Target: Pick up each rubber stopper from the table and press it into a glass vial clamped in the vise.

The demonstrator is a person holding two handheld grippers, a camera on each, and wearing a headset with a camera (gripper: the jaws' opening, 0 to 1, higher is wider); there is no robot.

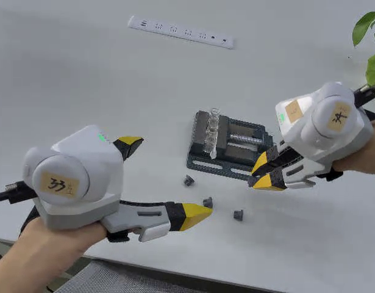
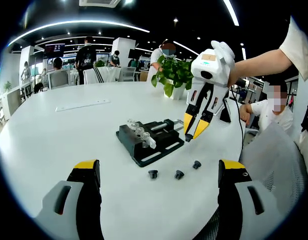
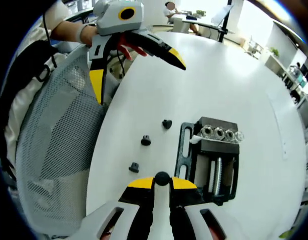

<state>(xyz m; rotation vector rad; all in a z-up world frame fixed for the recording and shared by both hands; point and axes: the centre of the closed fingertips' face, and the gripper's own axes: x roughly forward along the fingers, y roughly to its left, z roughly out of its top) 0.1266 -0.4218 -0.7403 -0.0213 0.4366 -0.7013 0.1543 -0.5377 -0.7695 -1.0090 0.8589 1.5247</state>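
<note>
- Between the yellow tips of the right gripper [image 3: 162, 185] sits a black rubber stopper [image 3: 162, 177], with the jaws pinched narrow on it. Gripping it at the very tips probably leaves the plug's lower end free to enter a vial mouth.
- Just ahead of those tips, the vise [image 3: 186, 150] clamps a row of glass vials [image 3: 221, 132] upright. Their mouths face up and all look unplugged. The clamp is there, I judge, to take the pressing force.
- From the head view, this gripper hangs beside the vise's near right corner and is not yet over the vials.
- On the table [image 1: 83, 79], in front of the vise, three loose stoppers [image 1: 208, 202] lie apart from one another, each with room for a pick.
- Nearest the person, the left gripper [image 1: 163, 177] hovers with its jaws wide and empty, one tip close to the middle stopper. It is likely kept clear of the insertion and ready for the next pick.
- Farther off lie a power strip [image 1: 180, 31] and a plant [image 1: 371, 43].
</note>
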